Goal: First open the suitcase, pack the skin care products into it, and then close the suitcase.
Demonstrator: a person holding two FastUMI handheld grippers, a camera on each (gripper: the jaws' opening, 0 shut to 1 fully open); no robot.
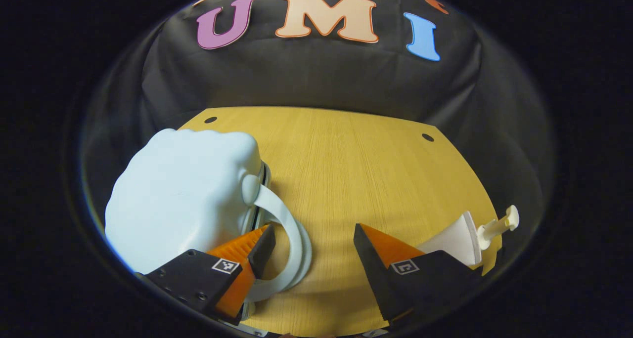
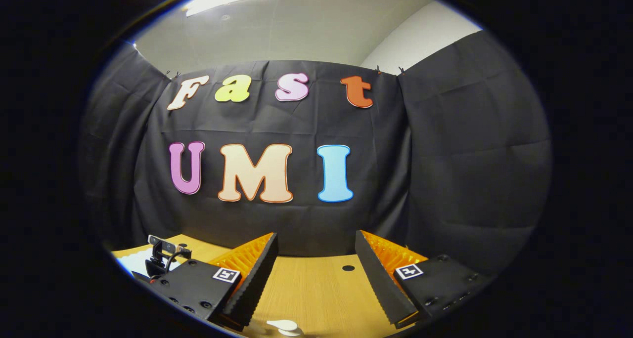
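Closest in, the left gripper has its jaws spread apart right at the suitcase's looped handle, one finger poking in at the loop but nothing pinched. The suitcase itself is a small pale blue shell, still closed, sitting on the wooden table on the near left. Off by the other finger there's a white pump bottle lying tipped near the table edge, which I'd guess is one of the skin care products. In the right gripper view, the right gripper is also spread wide, holding nothing, hovering above the table with a small white thing just below it, too cut off to identify. Risk as I see it: if the left one closes on just the floppy handle, the whole case could drag or tip instead of opening, and a wide swing might knock that bottle off the edge.
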